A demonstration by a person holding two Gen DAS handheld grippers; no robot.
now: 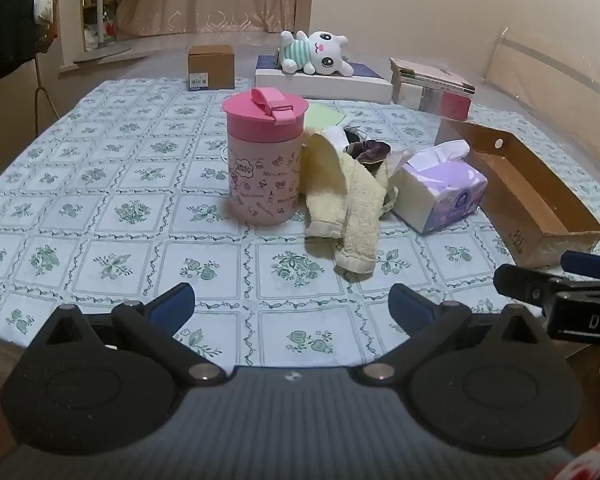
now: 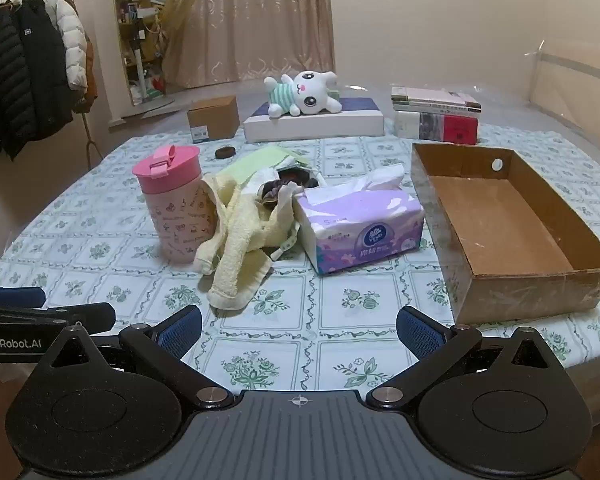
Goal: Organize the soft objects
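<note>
**Both jaws spread above the near table edge**

My left gripper and right gripper hung with jaws released, gripping nothing, over the patterned table. Ahead of my jaws, the yellow towel lay crumpled, touching the pink cup on its left and just beside the tissue pack on its right. The open cardboard box sat farther right. The plush bunny lay well beyond, on a flat white box.
</note>
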